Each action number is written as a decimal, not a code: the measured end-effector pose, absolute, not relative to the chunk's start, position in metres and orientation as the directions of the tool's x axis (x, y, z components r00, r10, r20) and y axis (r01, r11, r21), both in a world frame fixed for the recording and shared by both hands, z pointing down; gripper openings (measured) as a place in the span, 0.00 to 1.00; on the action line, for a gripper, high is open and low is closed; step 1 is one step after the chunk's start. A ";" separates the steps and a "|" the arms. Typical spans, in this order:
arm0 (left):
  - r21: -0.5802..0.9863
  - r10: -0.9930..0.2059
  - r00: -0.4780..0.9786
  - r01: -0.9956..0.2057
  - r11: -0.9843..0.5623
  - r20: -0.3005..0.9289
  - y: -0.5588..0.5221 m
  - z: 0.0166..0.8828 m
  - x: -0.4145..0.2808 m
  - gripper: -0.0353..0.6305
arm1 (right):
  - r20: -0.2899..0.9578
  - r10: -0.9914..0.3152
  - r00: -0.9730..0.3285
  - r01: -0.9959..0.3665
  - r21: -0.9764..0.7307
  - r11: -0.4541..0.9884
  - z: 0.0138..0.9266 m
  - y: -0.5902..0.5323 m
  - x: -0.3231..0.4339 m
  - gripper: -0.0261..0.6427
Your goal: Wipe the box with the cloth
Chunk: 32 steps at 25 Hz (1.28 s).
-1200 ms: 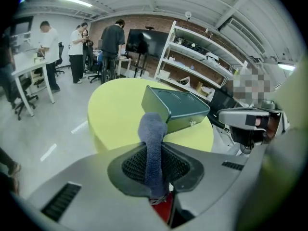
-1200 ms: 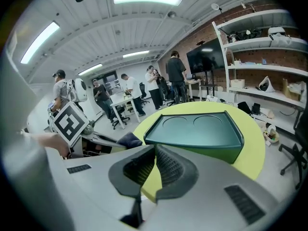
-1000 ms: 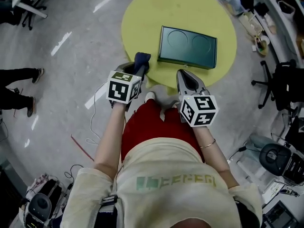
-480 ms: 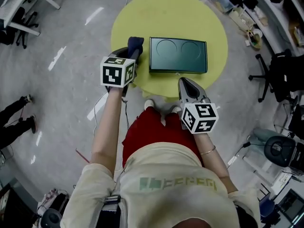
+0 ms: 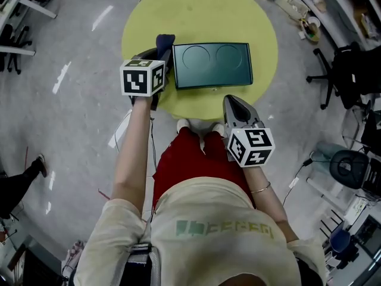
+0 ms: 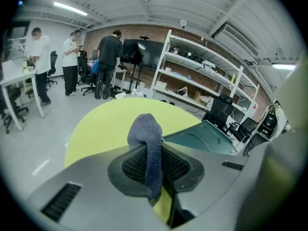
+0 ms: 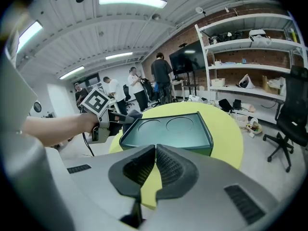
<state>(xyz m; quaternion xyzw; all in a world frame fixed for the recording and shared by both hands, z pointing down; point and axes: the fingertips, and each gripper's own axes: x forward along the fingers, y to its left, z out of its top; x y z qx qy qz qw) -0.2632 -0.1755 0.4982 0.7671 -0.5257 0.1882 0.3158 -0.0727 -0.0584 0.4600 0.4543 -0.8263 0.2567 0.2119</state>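
A round yellow table (image 5: 196,16) stands on grey floor (image 5: 77,136), brick wall (image 6: 144,32) and white shelves (image 6: 202,78) behind.

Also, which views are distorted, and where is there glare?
Head view: little bending, lamp streaks glare on the floor. Left gripper view: strong fisheye, dark corners, cloth sharp. Right gripper view: same fisheye, shelves curve, ceiling lamp overexposed.

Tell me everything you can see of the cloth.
The cloth is a dark blue-grey, soft, knit-looking fabric, bunched into a narrow fold. The left gripper has its jaws shut on it, so a rounded end sticks out past them. It is held over the yellow table, just off the left end of the green box; contact with the box can't be told.
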 end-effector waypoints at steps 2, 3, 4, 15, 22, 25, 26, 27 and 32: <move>0.317 -0.684 0.395 -0.916 -0.245 0.613 -0.170 0.500 -0.254 0.15 | 0.584 -0.639 -0.500 -0.858 -0.234 0.458 0.461 -0.056 -0.068 0.10; 0.330 -0.684 0.403 -0.912 -0.244 0.609 -0.166 0.501 -0.251 0.15 | 0.583 -0.638 -0.503 -0.856 -0.235 0.460 0.462 -0.055 -0.067 0.10; 0.342 -0.682 0.410 -0.908 -0.243 0.605 -0.162 0.501 -0.248 0.15 | 0.583 -0.636 -0.506 -0.854 -0.236 0.464 0.463 -0.055 -0.067 0.10; 0.395 -0.662 0.450 -0.886 -0.245 0.599 -0.108 0.499 -0.229 0.15 | 0.570 -0.607 -0.554 -0.819 -0.243 0.519 0.459 -0.035 -0.069 0.10; 0.407 -0.653 0.460 -0.880 -0.244 0.602 -0.064 0.499 -0.218 0.15 | 0.560 -0.594 -0.578 -0.800 -0.248 0.545 0.459 -0.011 -0.072 0.10; 0.413 -0.648 0.465 -0.877 -0.245 0.603 -0.050 0.500 -0.215 0.15 | 0.558 -0.592 -0.582 -0.797 -0.248 0.550 0.459 -0.003 -0.074 0.10; 0.415 -0.646 0.468 -0.876 -0.247 0.603 -0.045 0.499 -0.213 0.15 | 0.556 -0.593 -0.582 -0.797 -0.247 0.551 0.459 -0.002 -0.075 0.10; 0.416 -0.643 0.471 -0.874 -0.250 0.603 -0.040 0.499 -0.212 0.15 | 0.554 -0.595 -0.583 -0.797 -0.245 0.552 0.458 0.000 -0.076 0.10; 0.423 -0.616 0.503 -0.860 -0.286 0.606 -0.010 0.498 -0.202 0.15 | 0.532 -0.620 -0.577 -0.803 -0.233 0.548 0.450 0.011 -0.081 0.10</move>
